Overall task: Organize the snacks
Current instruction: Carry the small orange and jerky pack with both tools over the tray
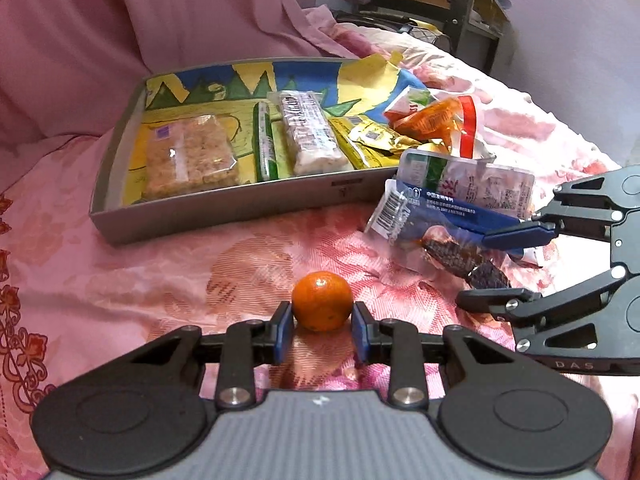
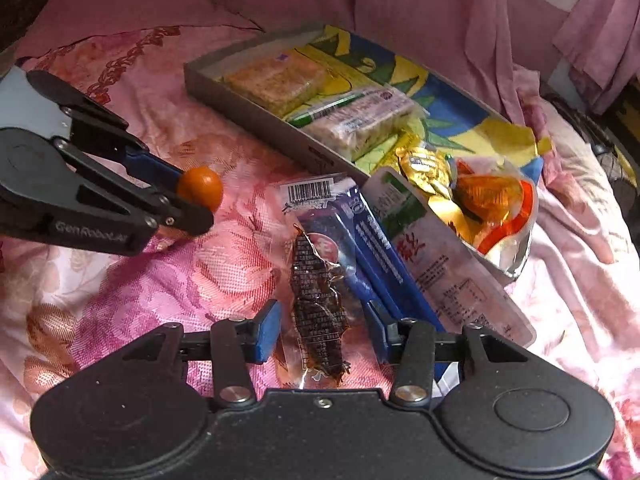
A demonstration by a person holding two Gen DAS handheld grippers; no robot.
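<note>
A small orange tangerine (image 1: 322,301) lies on the pink bedspread between the blue pads of my left gripper (image 1: 322,330). The pads sit right at its sides; the jaws look closed on it. It also shows in the right wrist view (image 2: 200,189), held by the left gripper (image 2: 188,204). My right gripper (image 2: 324,330) is open around a clear packet of dark dried meat (image 2: 318,300) with a blue label. The right gripper (image 1: 492,268) also shows in the left wrist view, astride that packet (image 1: 464,258). A grey cardboard tray (image 1: 224,216) holds several wrapped snacks.
In the tray lie a rice-crisp pack (image 1: 188,158), a green stick (image 1: 265,144), a white bar (image 1: 310,136) and gold packets (image 1: 372,142). An orange-red bag (image 2: 496,204) and a white-green packet (image 2: 432,256) lean on the tray's right end. A dark stand (image 1: 436,0) is behind.
</note>
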